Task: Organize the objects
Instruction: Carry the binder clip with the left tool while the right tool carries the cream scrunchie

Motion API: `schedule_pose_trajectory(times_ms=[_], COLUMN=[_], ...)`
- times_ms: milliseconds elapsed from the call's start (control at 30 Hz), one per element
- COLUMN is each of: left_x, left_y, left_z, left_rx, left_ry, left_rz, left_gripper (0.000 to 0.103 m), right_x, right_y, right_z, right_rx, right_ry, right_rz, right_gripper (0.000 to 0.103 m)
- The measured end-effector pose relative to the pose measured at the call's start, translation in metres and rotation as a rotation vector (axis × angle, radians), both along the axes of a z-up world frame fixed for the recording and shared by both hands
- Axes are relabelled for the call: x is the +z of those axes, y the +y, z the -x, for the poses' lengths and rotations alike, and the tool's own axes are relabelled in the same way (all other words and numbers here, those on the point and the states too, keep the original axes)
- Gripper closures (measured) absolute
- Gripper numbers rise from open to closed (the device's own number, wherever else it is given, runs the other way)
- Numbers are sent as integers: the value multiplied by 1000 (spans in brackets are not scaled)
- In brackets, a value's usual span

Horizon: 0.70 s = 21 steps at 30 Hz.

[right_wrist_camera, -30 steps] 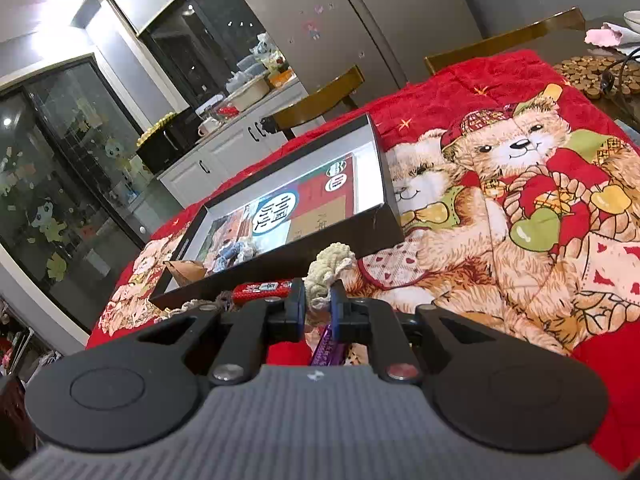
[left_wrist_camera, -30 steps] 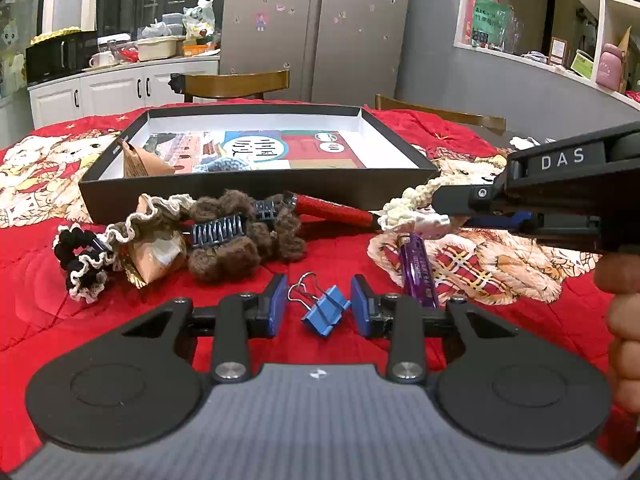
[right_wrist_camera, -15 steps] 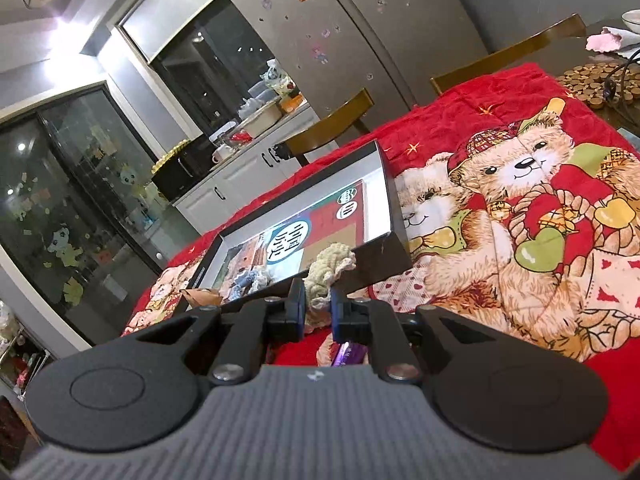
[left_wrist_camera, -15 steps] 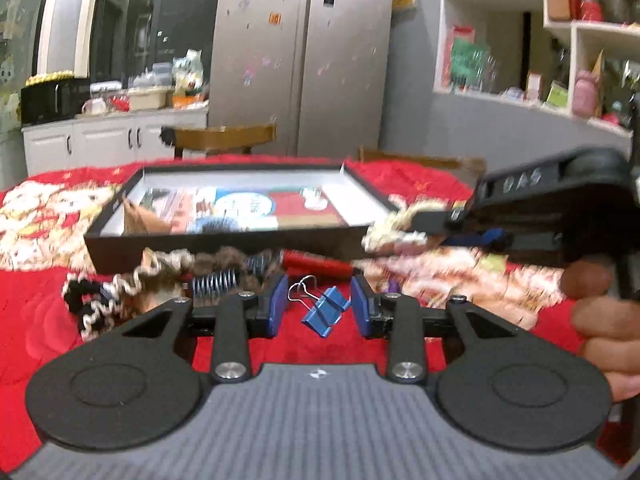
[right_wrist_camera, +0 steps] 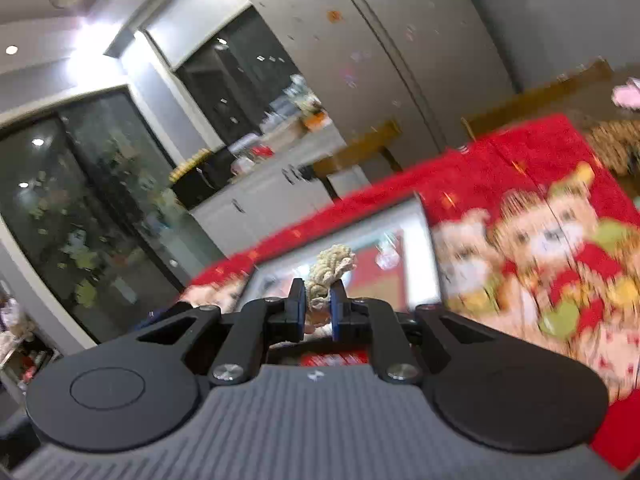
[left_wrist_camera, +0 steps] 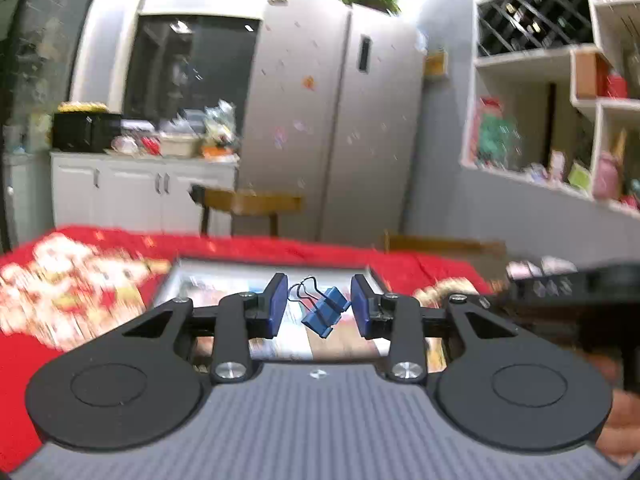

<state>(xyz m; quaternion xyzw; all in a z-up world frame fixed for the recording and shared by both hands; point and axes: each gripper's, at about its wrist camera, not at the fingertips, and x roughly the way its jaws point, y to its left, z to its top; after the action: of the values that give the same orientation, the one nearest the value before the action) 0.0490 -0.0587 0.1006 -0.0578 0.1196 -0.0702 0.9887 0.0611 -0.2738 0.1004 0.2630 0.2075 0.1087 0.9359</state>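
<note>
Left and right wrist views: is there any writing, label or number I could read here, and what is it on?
No text is readable in either view.
Printed sheet lying in the box: lettering and round signs are smeared by motion blur.
Side label on the right gripper: pale marks, too blurred to read.

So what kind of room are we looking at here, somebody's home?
Most likely a home kitchen and dining area. A tall double-door fridge stands at the back, white cabinets carry a cluttered counter beside it, and wooden chairs sit at a table under a red bear-print cloth.
</note>
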Motion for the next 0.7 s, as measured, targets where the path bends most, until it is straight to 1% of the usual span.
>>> schedule_pose_trajectory(times_ms=[100, 200, 267, 333, 367, 433, 467, 533, 600, 667, 700], left_x=[36, 66, 78, 83, 83, 80, 75, 62, 45, 29, 21], left_y=[5, 2, -2, -2, -3, -2, -3, -1, -3, -8, -7], left_z=[-8, -19, -29, -44, -54, -73, -85, -105, -116, -135, -143], left_rx=[7, -5, -22, -33, -42, -32, -53, -66, -79, -74, -81], left_ry=[-30, -53, -28, 10, 34, 80, 109, 145, 162, 227, 265], left_rz=[25, -2, -22, 12, 22, 72, 80, 125, 122, 69, 75], left_gripper=[63, 63, 63, 63, 63, 63, 63, 63, 63, 63, 63], right_x=[28, 50, 57, 60, 59, 55, 51, 40, 28, 16, 11], right_y=[1, 3, 4, 4, 3, 2, -1, -5, -7, -9, -10], right_z=[-2, -13, -26, -43, -51, -66, -70, -79, -88, -95, -98], right_rx=[-5, -26, -30, -41, -53, -71, -79, -90, -99, -114, -124], right_ry=[-62, -106, -103, -84, -70, -36, -23, 7, 48, 85, 102], right_rz=[30, 57, 50, 55, 55, 55, 51, 44, 48, 59, 63], right_gripper=[89, 89, 89, 89, 89, 89, 89, 89, 89, 89, 89])
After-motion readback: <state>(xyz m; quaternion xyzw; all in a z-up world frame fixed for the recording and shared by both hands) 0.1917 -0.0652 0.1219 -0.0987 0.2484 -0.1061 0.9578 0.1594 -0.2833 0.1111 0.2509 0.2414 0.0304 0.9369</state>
